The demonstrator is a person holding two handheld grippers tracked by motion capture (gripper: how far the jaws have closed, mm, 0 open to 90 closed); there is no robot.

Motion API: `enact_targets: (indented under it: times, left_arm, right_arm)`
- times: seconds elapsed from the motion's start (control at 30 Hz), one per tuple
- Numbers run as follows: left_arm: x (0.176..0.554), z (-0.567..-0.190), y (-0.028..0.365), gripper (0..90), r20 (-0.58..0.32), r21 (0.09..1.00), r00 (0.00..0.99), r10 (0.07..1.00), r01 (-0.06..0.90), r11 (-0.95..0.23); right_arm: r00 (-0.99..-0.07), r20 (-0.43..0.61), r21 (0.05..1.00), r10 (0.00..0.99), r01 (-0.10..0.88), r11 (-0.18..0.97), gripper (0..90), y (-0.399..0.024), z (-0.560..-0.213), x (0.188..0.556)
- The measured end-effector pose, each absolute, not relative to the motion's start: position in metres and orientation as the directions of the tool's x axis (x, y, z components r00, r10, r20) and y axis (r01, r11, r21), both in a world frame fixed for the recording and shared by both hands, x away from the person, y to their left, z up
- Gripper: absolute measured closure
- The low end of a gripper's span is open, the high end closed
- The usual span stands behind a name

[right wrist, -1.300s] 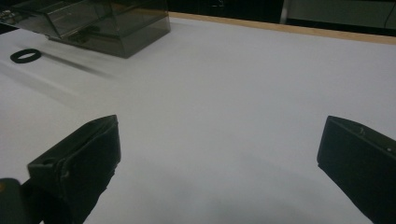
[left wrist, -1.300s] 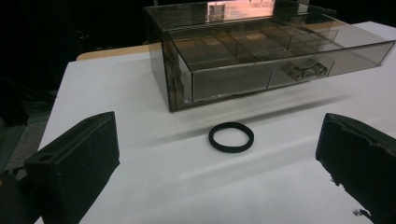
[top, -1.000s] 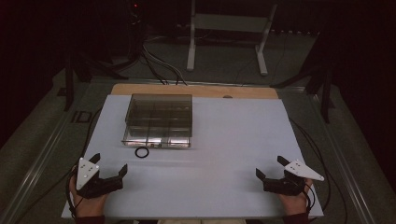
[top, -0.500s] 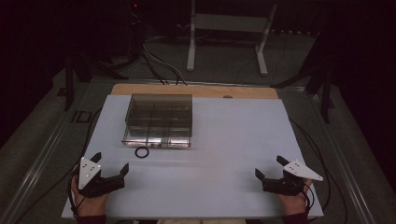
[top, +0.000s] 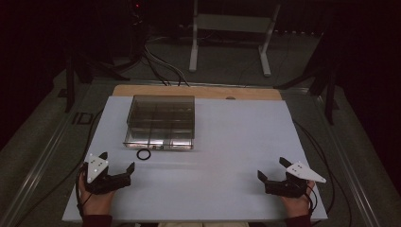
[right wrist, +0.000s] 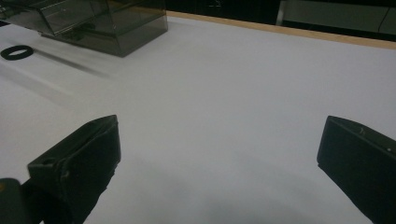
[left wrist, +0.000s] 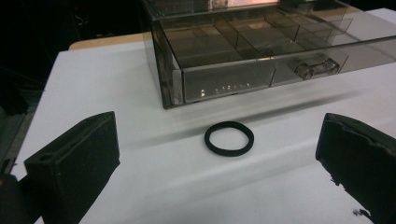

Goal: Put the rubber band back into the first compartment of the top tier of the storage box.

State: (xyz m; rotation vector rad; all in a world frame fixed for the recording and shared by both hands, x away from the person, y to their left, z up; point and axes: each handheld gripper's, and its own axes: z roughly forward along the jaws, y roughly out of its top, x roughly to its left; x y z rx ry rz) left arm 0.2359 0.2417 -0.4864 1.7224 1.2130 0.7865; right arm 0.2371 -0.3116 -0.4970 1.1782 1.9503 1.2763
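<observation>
Ring [left wrist: 229, 138]: black, flat on my counter [top: 227, 142], just before the clear box [top: 161, 122].
Left gripper [top: 117, 165]: jaws spread, empty, near ring.
Right gripper [top: 271, 169]: jaws spread, empty.

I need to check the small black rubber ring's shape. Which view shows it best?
The left gripper view: the small black rubber ring lies large and unobstructed between the open jaws, before the clear plastic box. The high view shows it tiny; the right gripper view, at its edge.
</observation>
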Motion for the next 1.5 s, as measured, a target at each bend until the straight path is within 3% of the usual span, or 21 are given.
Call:
enact_targets:
  times: [1.2,1.5]
  left_arm:
    - [0.290,-0.515,0.221,0.6,-0.013,0.838,0.315,0.949,0.521,-0.161]
    - [0.300,-0.519,0.222,7.7,-0.027,0.811,0.295,0.955,0.565,-0.151]
  right_arm:
    - [-0.482,0.043,0.906,0.875,0.388,0.169,0.0,-0.312,-0.498,0.239]
    - [-0.482,0.046,0.906,0.875,0.389,0.167,0.0,-0.312,-0.498,0.239]
